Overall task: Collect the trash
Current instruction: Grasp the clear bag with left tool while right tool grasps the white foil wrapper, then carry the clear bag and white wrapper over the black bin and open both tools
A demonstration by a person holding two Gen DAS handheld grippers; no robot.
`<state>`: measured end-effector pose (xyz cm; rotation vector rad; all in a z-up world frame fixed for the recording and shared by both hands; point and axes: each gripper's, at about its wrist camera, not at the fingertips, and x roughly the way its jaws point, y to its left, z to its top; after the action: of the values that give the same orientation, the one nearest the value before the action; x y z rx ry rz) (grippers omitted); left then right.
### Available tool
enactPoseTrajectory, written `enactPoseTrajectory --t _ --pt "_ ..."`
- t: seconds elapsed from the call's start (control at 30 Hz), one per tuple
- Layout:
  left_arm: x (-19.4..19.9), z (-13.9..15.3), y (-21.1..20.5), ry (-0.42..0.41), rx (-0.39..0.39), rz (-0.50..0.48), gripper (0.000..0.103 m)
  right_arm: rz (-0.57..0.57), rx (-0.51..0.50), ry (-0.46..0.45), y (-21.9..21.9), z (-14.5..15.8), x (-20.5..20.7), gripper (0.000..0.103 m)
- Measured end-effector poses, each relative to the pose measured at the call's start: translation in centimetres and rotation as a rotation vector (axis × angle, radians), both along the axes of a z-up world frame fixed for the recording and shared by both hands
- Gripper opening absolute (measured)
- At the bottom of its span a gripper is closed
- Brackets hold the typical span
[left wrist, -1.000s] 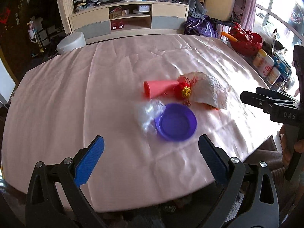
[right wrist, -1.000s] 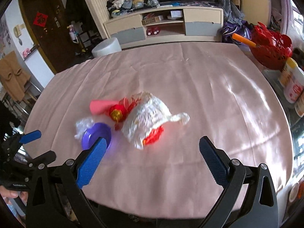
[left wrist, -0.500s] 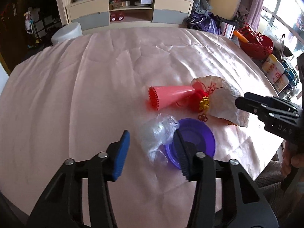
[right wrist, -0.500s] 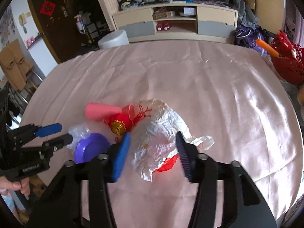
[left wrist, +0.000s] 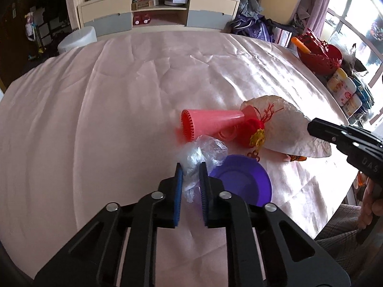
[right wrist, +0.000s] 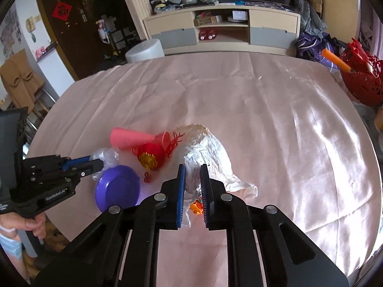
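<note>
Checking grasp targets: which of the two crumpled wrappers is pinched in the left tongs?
The clear plastic wrap beside the purple dish; the left tongs have just closed on it. The silvery white bag is in the right tongs.

1. On the desk (left wrist: 119, 119), a small cluster of things lies toward your right.
2. The cone (left wrist: 210, 122) lies on its side at the back, its narrow end touching the crumpled wrapper (right wrist: 208, 153) to its right.
3. The lantern ornament (right wrist: 150, 155) sits between cone and wrapper, just in front.
4. The dish (left wrist: 241, 181) lies nearest you, the plastic film (left wrist: 201, 155) touching its left edge.
5. Beyond the desk stands a cabinet (right wrist: 222, 31).
</note>
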<state>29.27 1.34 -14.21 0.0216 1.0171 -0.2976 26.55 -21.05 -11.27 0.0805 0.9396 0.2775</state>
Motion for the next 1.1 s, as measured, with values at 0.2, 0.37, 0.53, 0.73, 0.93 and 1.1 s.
enactPoseTrajectory --t 0.2,0.37,0.53,0.73,0.93,1.1 --pt "-1.1 1.7 0.1 -0.050 0.013 0.001 0.008 -0.012 0.004 -0.012 -0.4 0.9 -0.3 0.014" --pt "-2.3 3.3 0.2 -0.082 0.011 0.008 0.008 -0.002 0.012 -0.040 -0.2 2.2 -1.2 0.007" --pt "-3.9 5.5 0.3 -0.127 0.002 0.014 0.008 -0.004 0.019 -0.096 -0.3 4.8 -2.1 0.005" --pt "-6.7 8.2 -0.2 -0.177 0.010 0.003 0.008 -0.009 0.019 -0.163 -0.6 8.4 -4.3 0.005" --pt "-10.8 11.0 -0.9 -0.225 0.013 -0.018 0.008 -0.012 0.006 -0.209 -1.1 10.6 -7.9 0.005" --pt "-15.0 12.0 -1.4 -0.247 0.007 -0.024 0.008 -0.016 -0.002 -0.232 -1.6 11.4 -11.7 0.005"
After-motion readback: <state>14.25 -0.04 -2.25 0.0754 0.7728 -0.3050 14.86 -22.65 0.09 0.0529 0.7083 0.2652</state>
